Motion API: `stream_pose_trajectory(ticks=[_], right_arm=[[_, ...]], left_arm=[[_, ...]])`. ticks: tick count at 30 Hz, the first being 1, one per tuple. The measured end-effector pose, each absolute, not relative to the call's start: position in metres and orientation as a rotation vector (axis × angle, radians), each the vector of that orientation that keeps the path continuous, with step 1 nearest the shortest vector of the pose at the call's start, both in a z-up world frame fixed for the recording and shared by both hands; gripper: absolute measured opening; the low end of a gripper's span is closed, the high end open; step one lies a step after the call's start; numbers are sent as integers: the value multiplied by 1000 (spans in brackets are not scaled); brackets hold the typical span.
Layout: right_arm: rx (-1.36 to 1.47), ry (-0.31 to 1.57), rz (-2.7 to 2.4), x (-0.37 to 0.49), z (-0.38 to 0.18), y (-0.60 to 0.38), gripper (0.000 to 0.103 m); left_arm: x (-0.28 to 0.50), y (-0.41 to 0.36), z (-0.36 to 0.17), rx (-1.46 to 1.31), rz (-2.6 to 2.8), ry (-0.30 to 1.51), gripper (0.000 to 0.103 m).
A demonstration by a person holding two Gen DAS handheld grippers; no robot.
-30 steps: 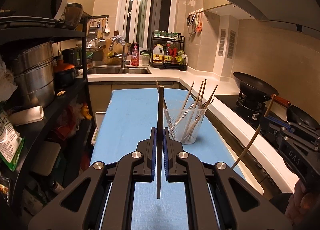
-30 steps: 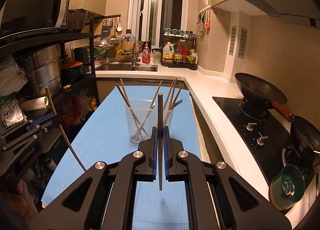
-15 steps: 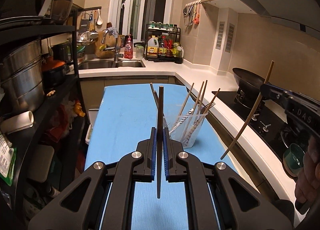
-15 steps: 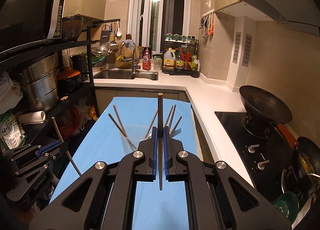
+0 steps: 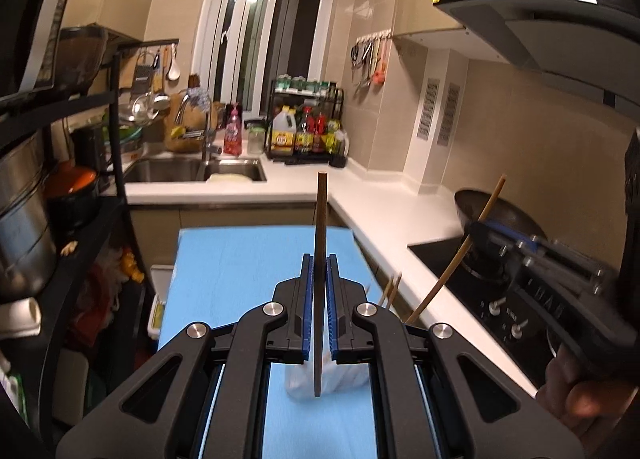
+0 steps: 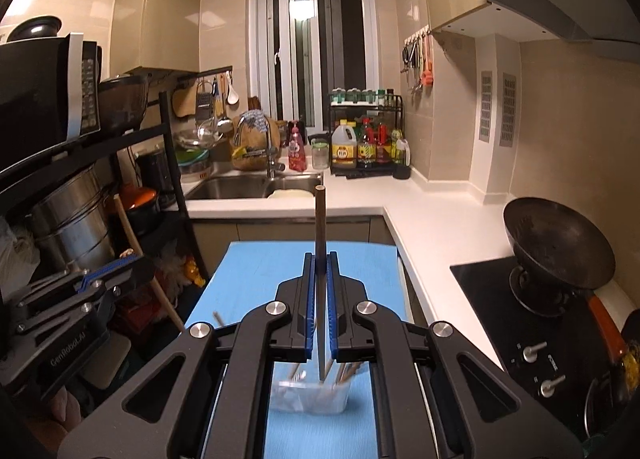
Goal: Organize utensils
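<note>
Here, the left tongs [image 5: 319,279] and right tongs [image 6: 320,279] each pinch one upright chopstick [image 5: 320,259]. Lower both slowly, tips first, into the clear cup [image 6: 308,395] below.

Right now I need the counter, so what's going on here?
A person is sorting chopsticks, holding a tool in each hand. The left tool is shut on one chopstick, the right tool on another. Both are held above the blue mat, where a clear cup already holds several chopsticks.

Blue table [image 6: 256,271]; a clear plastic cup [image 6: 310,399] of chopsticks [image 6: 348,371] stands on it.
</note>
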State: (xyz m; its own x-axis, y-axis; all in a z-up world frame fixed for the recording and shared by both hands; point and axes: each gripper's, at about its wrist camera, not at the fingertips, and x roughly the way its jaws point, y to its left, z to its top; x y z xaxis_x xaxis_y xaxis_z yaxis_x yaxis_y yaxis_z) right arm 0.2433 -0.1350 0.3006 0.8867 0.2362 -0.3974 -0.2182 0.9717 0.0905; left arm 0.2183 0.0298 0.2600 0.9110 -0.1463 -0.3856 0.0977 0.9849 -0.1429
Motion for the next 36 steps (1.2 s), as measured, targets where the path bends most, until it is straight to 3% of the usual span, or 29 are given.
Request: stream_pose_trajectory(ticks=[4,11,13,14,15,16,18,20,22,25,30,33,36], right_arm=[[36,444,229,269,278,-128,6],[24,541,235,284,221,-124,6],[21,560,232,282,213,-124,10],[20,567,230,280,211,-126,16],[22,567,230,277,211,-127,35],[27,550,224,270,212,-130,45],[31,525,213,255,215,-137,52],[28,510,212,237,214,-145,56],[23,486,199,217,211,-152,72],[22,483,166,188,195,-165,86],[-4,498,121,156,151,-174,97],[-4,500,86,148,126,-178,98],[3,532,85,148,110,-180,98]], left_arm=[[250,19,255,-120,-117,383,6],[291,6,191,-87,-177,528,6],[290,4,184,-75,-219,552,6],[288,2,182,-65,-238,557,14],[283,1,183,-53,-250,556,23],[275,2,186,-43,-249,537,43],[255,9,193,-29,-223,483,53],[235,17,195,-34,-203,459,56],[217,26,193,-52,-186,443,60],[187,38,180,-65,-145,432,66],[146,44,140,-74,-75,446,79],[137,40,114,-90,-34,443,91],[142,36,88,-131,12,520,92]])
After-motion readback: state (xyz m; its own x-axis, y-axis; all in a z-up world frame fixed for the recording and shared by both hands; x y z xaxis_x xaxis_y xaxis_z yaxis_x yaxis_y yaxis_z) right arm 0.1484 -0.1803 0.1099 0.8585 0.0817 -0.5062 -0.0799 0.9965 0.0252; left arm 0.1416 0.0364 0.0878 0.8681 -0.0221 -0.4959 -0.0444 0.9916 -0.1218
